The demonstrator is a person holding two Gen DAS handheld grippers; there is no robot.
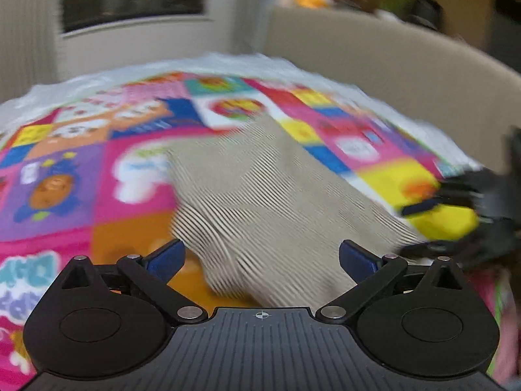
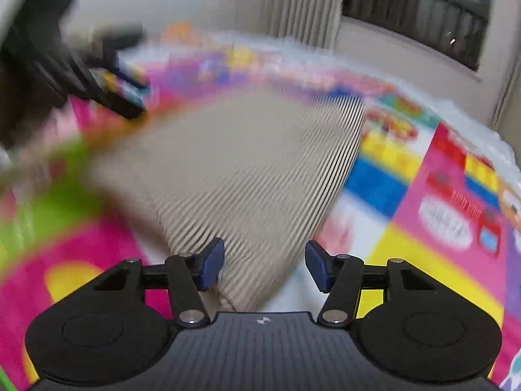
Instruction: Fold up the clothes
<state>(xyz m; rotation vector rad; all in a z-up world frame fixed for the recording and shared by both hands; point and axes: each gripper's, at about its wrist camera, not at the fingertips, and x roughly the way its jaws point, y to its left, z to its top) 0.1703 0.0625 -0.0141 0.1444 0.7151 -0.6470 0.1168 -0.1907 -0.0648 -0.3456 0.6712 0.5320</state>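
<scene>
A beige garment with fine dark stripes (image 1: 260,195) lies on a colourful play mat (image 1: 65,179). My left gripper (image 1: 260,260) is open, its blue pads apart on either side of the garment's near end. My right gripper (image 2: 264,265) is open over the garment's near corner (image 2: 234,169); it also shows at the right edge of the left wrist view (image 1: 433,228), jaws apart. The left gripper shows blurred at the upper left of the right wrist view (image 2: 130,94). Both views are motion-blurred.
The play mat (image 2: 439,195) covers the surface, with a white crinkled border (image 1: 228,62) at its far edge. A beige sofa back (image 1: 390,65) curves behind it. A curtain (image 2: 302,3) and dark window (image 2: 420,6) stand beyond.
</scene>
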